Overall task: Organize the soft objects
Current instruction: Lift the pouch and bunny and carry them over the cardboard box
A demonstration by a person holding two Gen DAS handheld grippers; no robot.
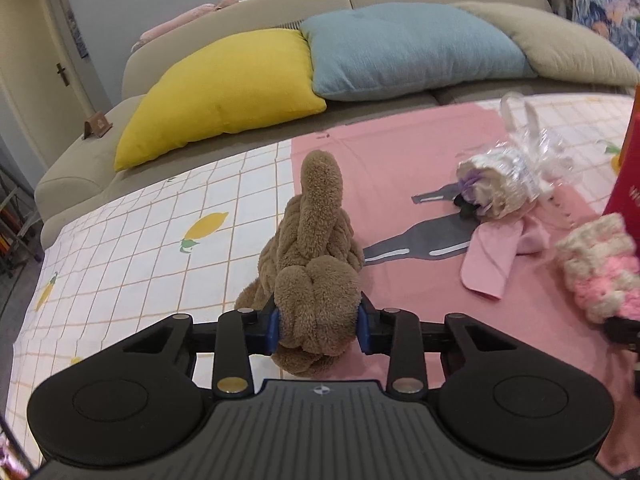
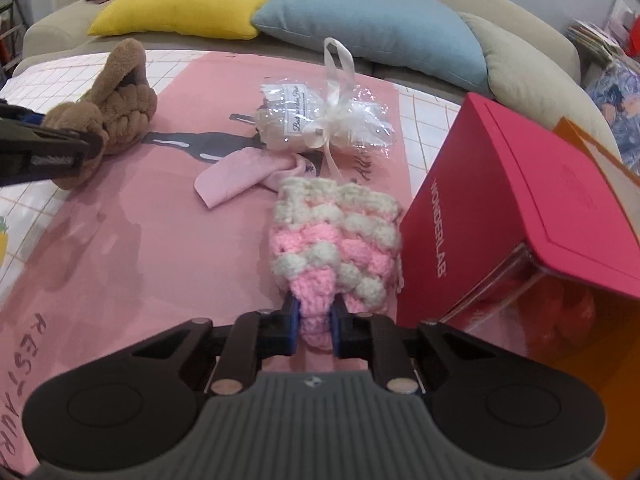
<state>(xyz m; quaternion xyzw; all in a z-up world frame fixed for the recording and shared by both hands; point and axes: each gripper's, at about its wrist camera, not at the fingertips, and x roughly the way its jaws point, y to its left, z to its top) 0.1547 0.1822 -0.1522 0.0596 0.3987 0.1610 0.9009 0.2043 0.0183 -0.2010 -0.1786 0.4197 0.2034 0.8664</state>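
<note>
My left gripper [image 1: 319, 330] is shut on a brown plush braided toy [image 1: 312, 264], which rests on the pink cloth; the toy also shows at the far left of the right wrist view [image 2: 120, 100]. My right gripper [image 2: 314, 326] is shut on the near end of a pink and cream knitted piece [image 2: 336, 236]; it shows at the right edge of the left wrist view [image 1: 600, 264]. A cellophane-wrapped cream bundle with a ribbon [image 2: 320, 112] and a folded pink cloth [image 2: 236, 178] lie between them.
A red box marked WONDERLAB [image 2: 520, 208] stands open-sided just right of the knitted piece, with an orange box [image 2: 608, 184] behind it. A sofa [image 1: 240, 12] at the back holds yellow [image 1: 224, 92], blue [image 1: 408, 48] and beige [image 1: 568, 44] cushions. The table has a checked lemon cloth [image 1: 140, 240].
</note>
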